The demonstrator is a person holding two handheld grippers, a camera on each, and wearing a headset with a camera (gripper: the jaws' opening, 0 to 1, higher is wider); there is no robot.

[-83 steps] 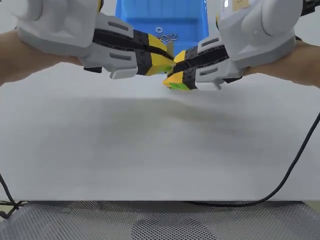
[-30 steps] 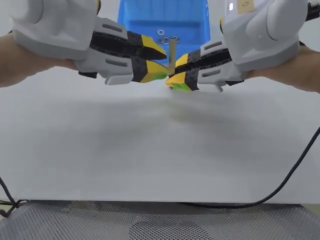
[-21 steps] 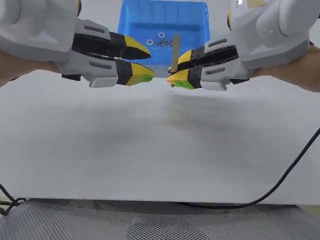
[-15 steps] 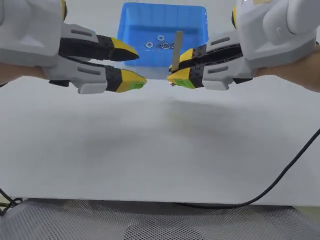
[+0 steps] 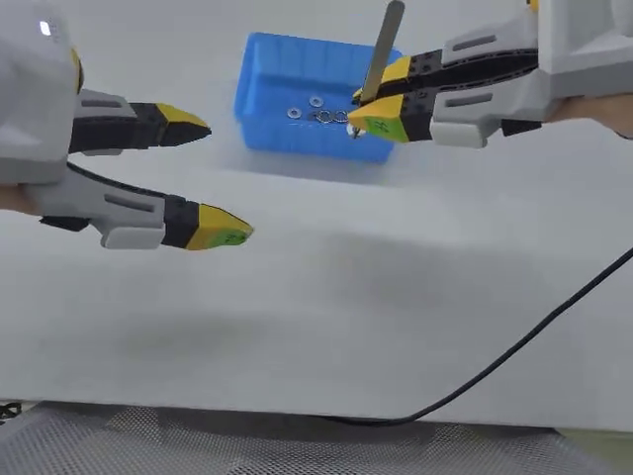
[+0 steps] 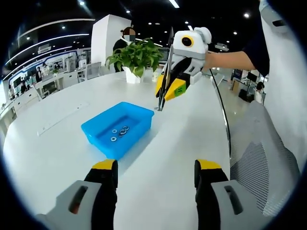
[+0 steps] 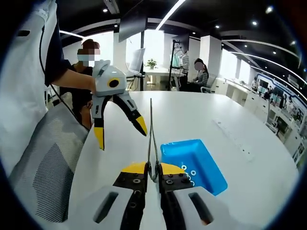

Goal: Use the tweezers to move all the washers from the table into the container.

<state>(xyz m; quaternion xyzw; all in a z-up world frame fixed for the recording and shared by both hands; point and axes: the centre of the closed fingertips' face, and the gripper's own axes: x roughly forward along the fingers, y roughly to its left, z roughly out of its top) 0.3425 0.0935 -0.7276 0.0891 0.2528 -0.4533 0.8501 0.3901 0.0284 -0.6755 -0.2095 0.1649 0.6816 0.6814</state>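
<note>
The head view shows the blue container (image 5: 259, 87) on the white table (image 5: 326, 287), with several washers (image 5: 318, 111) lying on its floor. The right gripper (image 5: 368, 115) hangs over the container's near right corner, its jaws pressed together on the tweezers (image 5: 384, 49), whose long end slants upward. The left gripper (image 5: 216, 181) hovers to the left with its jaws spread wide and nothing between them. The right gripper view adds the tweezers (image 7: 151, 136) seen edge-on as a thin line rising from the jaws, the container (image 7: 204, 167) just to their right, and the left gripper (image 7: 121, 136) well apart. The left gripper view adds a potted plant (image 6: 136, 55) at the table's far side. Broad bare table lies between the container and the near edge, where a black cable (image 5: 524, 336) drapes over beside a mesh chair (image 5: 247, 450).
</note>
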